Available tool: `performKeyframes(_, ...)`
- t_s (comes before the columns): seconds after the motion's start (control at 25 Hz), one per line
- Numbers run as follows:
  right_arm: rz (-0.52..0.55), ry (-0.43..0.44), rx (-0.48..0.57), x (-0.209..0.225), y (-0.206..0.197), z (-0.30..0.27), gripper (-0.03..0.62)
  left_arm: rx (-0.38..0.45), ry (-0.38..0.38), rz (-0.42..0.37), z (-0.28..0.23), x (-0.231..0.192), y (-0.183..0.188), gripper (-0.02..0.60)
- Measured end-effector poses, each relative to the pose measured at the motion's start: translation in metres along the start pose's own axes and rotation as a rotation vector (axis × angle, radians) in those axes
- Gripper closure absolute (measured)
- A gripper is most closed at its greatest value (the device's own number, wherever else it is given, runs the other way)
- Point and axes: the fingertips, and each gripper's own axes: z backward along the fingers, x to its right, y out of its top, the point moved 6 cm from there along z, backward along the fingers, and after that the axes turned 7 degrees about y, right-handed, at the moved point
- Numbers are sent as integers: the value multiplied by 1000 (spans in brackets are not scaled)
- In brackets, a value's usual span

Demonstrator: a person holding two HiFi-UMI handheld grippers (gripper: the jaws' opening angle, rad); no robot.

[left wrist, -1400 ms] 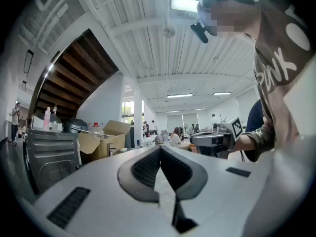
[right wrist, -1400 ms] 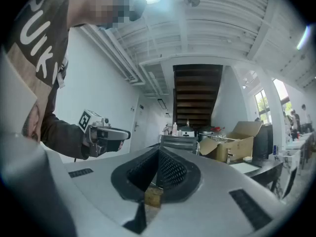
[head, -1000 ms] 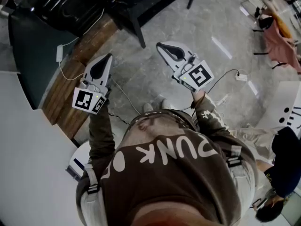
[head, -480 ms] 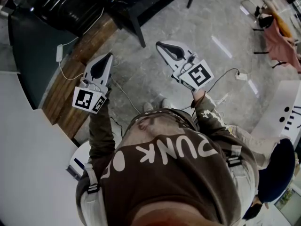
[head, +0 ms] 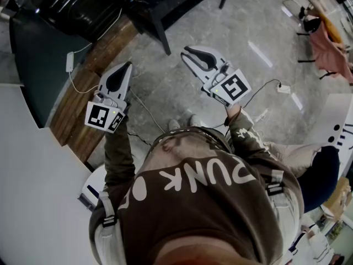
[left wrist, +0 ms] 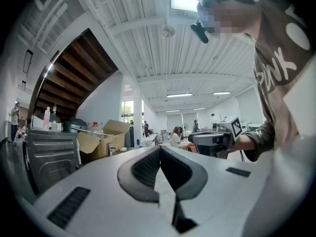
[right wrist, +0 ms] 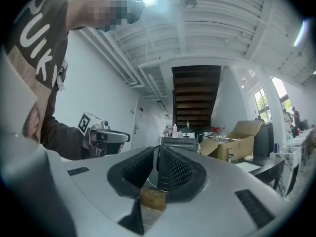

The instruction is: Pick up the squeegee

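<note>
No squeegee shows in any view. In the head view the person holds both grippers level over the grey floor. The left gripper (head: 130, 64) is shut, its tips meeting with nothing between them; its own view shows the same closed jaws (left wrist: 160, 149). The right gripper (head: 186, 51) has just been opening: its jaws stand a narrow gap apart and hold nothing, as its own view (right wrist: 159, 149) also shows. Each gripper appears in the other's view, the right gripper (left wrist: 212, 139) and the left gripper (right wrist: 106, 135).
A dark table leg (head: 160, 35) and a wooden strip (head: 94, 76) lie ahead on the left, with a white surface (head: 33, 192) beside the person. A cable with a plug (head: 283, 90) crosses the floor. A cardboard box (right wrist: 242, 137), a staircase (right wrist: 195, 98) and a metal cabinet (left wrist: 52, 152) stand further off.
The right gripper's jaws have parted slightly at the tips. Both hands stay where they were. A second person at the right edge has shifted.
</note>
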Motion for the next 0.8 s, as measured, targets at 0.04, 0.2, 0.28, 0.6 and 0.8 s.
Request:
performKeyframes(0.04, 0, 2, 1, 0, 0, 0, 515, 0, 0, 0, -1, 0, 0, 580)
performKeyframes(0.2, 1, 20, -10, 1, -1, -2, 443, -1, -3, 2, -3, -2, 0, 580)
performKeyframes(0.28, -1, 25, -20, 1, -2, -2, 416, -2, -4, 1, -3, -2, 0, 580)
performKeyframes(0.6, 6, 45, -5, -1, 1, -3, 256, -2, -4, 1, -3, -1, -1, 580)
performKeyframes(0.8, 0, 53, 1, -1, -1, -3, 154, -2, -4, 1, -5, 1, -1, 580)
